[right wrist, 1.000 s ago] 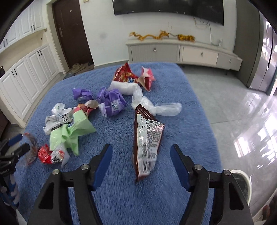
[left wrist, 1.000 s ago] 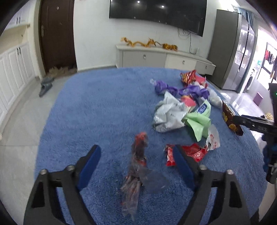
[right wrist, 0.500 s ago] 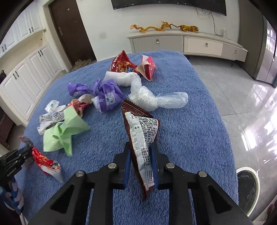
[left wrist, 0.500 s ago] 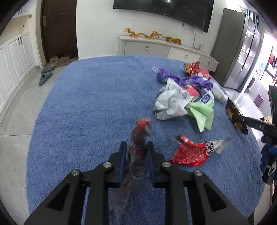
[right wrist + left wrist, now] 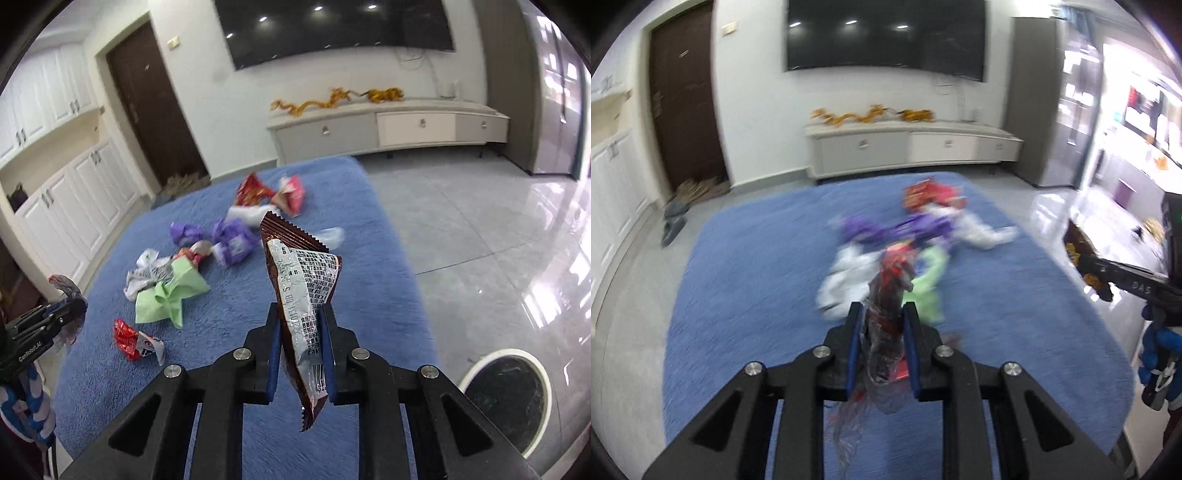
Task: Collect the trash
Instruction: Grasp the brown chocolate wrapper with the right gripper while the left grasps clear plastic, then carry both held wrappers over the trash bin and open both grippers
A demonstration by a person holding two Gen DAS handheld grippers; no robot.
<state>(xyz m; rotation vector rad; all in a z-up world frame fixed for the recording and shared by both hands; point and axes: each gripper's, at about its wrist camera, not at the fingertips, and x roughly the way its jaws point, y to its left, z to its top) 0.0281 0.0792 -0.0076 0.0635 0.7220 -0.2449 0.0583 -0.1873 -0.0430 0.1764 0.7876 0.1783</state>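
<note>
My left gripper is shut on a clear and red crumpled wrapper and holds it above the blue rug. My right gripper is shut on a brown and silver snack packet, lifted off the rug. Loose trash lies on the rug: a green paper, a white bag, purple wrappers, red packets and a small red wrapper. The left gripper shows at the left edge of the right wrist view.
A round white-rimmed bin with a dark opening stands on the glossy floor right of the rug. A TV cabinet runs along the far wall. White cupboards and a dark door are at the left.
Both grippers closed on their wrappers and have risen well above the rug. The left view is blurred from motion and now looks across the trash pile.
</note>
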